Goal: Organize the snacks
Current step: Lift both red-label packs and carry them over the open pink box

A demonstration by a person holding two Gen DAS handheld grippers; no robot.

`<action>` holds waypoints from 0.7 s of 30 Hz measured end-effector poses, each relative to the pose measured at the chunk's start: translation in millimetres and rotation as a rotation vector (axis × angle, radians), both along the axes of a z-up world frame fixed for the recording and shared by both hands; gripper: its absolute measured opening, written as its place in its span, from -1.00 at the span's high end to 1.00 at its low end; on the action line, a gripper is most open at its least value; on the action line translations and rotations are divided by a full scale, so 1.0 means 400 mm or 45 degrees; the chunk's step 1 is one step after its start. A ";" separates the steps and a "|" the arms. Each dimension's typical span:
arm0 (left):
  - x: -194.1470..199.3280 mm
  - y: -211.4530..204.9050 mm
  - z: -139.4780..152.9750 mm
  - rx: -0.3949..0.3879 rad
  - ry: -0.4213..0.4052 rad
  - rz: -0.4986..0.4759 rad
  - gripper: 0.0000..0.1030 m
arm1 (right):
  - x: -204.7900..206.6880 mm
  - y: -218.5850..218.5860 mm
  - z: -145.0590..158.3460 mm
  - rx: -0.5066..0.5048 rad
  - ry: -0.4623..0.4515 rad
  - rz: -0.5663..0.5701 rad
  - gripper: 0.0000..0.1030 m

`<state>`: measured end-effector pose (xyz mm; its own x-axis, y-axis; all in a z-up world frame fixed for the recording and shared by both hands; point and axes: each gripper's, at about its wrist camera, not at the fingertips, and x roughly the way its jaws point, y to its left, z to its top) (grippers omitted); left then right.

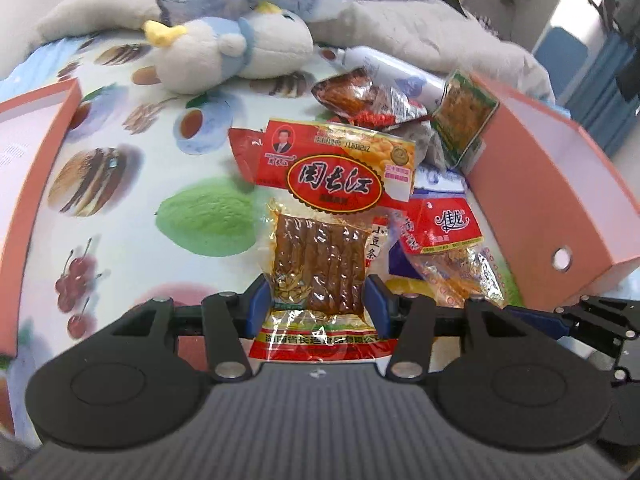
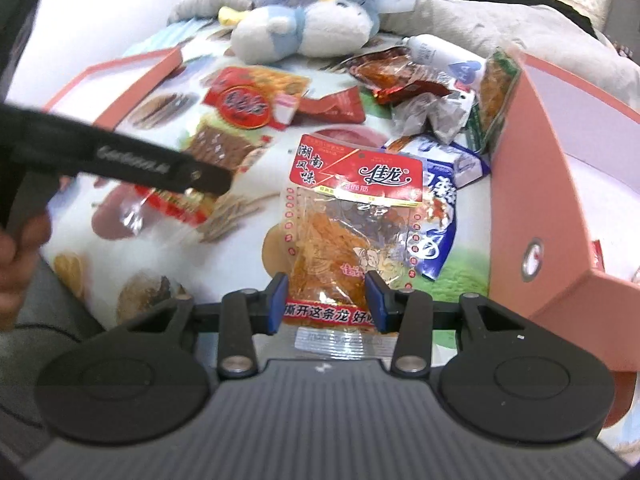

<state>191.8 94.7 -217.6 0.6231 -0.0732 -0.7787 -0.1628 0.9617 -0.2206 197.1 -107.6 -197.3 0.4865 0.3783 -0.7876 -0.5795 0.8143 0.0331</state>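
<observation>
- The left gripper (image 1: 318, 300) has its blue pads pressed on both side edges of a bean-strip packet (image 1: 326, 240), a clear pouch with a red and yellow header, which stands up toward 12 o'clock above the cloth.
- The right gripper (image 2: 327, 300) is clamped the same way on a shredded-snack packet (image 2: 344, 232) with a red header (its printed bottom seal hangs below the pads).
- From the right wrist view, the left gripper's black arm crosses at 9 o'clock, with a hand (image 2: 18, 256) behind it.
- At 1 o'clock of the left gripper lies a heap of loose snack packets (image 1: 368, 100), touching one another.
- A pink box (image 1: 552, 184) stands at 2 o'clock, with a green-edged packet (image 1: 464, 120) leaning on its wall; a pink lid (image 1: 28, 160) lies at 9 o'clock.
- A plush bird (image 1: 224, 52) rests at 11 o'clock on the fruit-print cloth (image 1: 120, 152).
</observation>
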 end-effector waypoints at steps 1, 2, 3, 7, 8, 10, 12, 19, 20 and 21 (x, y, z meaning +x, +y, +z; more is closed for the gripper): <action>-0.008 0.005 0.010 -0.018 -0.002 0.021 -0.09 | -0.001 -0.003 0.008 0.013 0.001 -0.004 0.13; -0.015 0.012 0.020 -0.045 -0.010 0.046 -0.09 | -0.001 -0.005 0.017 0.020 0.000 -0.010 0.13; -0.022 0.018 0.031 -0.068 -0.021 0.066 -0.09 | -0.002 -0.007 0.028 0.025 -0.007 -0.018 0.14; -0.028 0.020 0.071 -0.096 -0.042 0.106 -0.09 | -0.001 -0.018 0.074 0.047 -0.044 -0.042 0.14; -0.026 0.015 0.082 -0.102 -0.048 0.102 -0.09 | 0.001 -0.022 0.087 0.055 -0.053 -0.049 0.14; -0.024 0.002 0.106 -0.106 -0.062 0.092 -0.09 | 0.005 -0.027 0.108 0.066 -0.071 -0.065 0.14; -0.021 -0.013 0.130 -0.110 -0.081 0.082 -0.09 | 0.012 -0.035 0.130 0.084 -0.087 -0.084 0.13; 0.002 -0.053 0.219 -0.128 -0.152 0.065 -0.09 | 0.024 -0.062 0.224 0.145 -0.160 -0.127 0.13; 0.007 -0.058 0.233 -0.124 -0.161 0.065 -0.09 | 0.026 -0.066 0.237 0.150 -0.173 -0.126 0.13; 0.012 -0.062 0.246 -0.124 -0.170 0.064 -0.09 | 0.028 -0.071 0.247 0.156 -0.183 -0.128 0.14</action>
<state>196.6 70.0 -119.3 0.7251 -0.1103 -0.6797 -0.1735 0.9260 -0.3354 208.4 -135.9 -98.3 0.6309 0.4106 -0.6583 -0.5014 0.8632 0.0580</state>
